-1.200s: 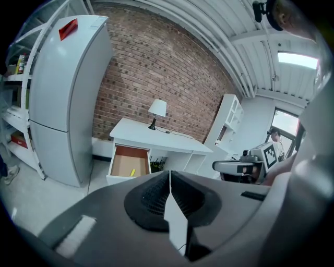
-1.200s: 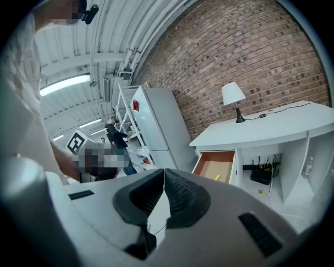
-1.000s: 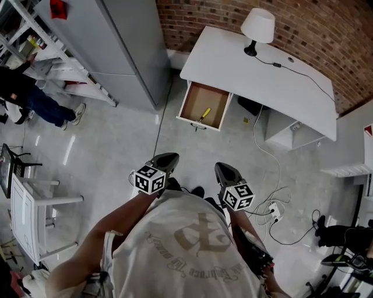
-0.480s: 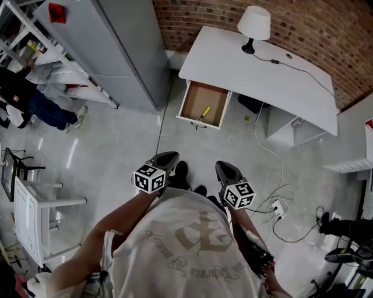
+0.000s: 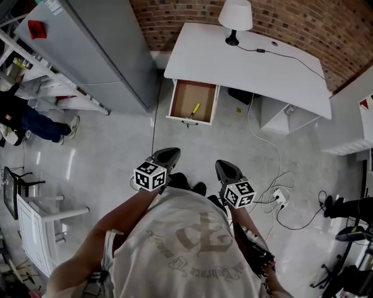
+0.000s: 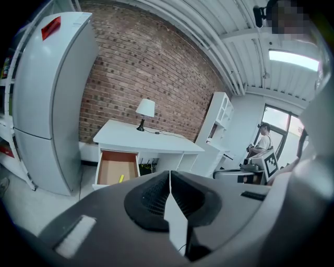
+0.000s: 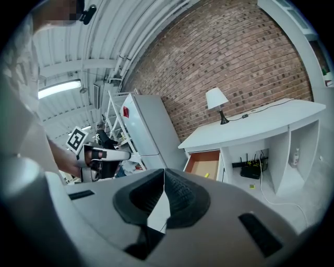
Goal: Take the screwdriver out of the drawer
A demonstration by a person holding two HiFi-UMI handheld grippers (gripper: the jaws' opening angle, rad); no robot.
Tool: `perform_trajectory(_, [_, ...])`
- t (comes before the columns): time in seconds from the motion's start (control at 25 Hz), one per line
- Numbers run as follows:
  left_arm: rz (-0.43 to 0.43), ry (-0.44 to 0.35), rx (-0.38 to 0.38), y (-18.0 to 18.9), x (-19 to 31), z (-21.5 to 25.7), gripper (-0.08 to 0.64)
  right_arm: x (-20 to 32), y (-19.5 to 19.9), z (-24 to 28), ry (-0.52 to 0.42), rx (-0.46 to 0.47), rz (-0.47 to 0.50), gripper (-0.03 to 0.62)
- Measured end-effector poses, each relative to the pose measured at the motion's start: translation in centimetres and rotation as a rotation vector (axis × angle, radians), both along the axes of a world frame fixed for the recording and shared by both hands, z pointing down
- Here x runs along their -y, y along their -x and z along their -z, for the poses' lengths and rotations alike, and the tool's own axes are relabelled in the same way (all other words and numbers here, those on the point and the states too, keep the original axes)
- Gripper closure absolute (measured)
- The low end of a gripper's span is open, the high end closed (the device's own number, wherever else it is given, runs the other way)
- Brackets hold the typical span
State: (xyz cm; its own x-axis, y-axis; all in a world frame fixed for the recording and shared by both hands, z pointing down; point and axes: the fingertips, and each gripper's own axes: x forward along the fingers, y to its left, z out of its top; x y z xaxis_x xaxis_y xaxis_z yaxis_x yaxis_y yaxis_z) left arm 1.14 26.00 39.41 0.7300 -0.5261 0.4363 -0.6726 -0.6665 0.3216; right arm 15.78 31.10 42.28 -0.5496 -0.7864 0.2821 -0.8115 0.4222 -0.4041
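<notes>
A yellow-handled screwdriver (image 5: 193, 109) lies inside the open drawer (image 5: 192, 100) of a white desk (image 5: 250, 64), far ahead of me across the floor. The same screwdriver (image 6: 121, 178) shows small in the left gripper view, and the screwdriver (image 7: 206, 174) shows again in the right gripper view. My left gripper (image 5: 168, 156) is held close to my body, jaws shut with nothing between them. My right gripper (image 5: 225, 170) is beside it, also shut and empty. Both point toward the desk.
A white lamp (image 5: 235, 16) with a trailing cable stands on the desk against a brick wall. A grey fridge (image 5: 93, 52) stands left of the desk. Cables and a power strip (image 5: 278, 199) lie on the floor at right. A person (image 5: 29, 119) stands by shelves at far left.
The desk and open drawer have shifted left and up in the head view as I move across the floor. Both grippers stay shut at the same height by my body.
</notes>
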Motion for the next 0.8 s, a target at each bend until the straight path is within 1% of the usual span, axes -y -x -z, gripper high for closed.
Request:
perform_trajectory(0.24, [-0.017, -0.017, -0.012, -1.8, 1.9, 0.1, 0.546, 1.7, -1.5, -0.3, -0.001, -0.017, -0.005, 0.586])
perform_trajectory(0.48, [0.010, -0.028, -0.028, -1.4, 4.4, 0.4, 0.546, 4.1, -2.3, 0.7, -0.030, -0.028, -0.010, 0.585])
perform_trajectory(0.6, [0.011, -0.041, -0.027, -1.7, 5.4, 0.9, 0.546, 5.0, -2.5, 0.7, -0.031, -0.029, -0.004, 0.585])
perform_trajectory(0.8, [0.025, -0.041, -0.029, -0.9, 6.7, 1.0, 0.546, 6.5, -1.6, 0.6, -0.025, -0.029, 0.016, 0.585])
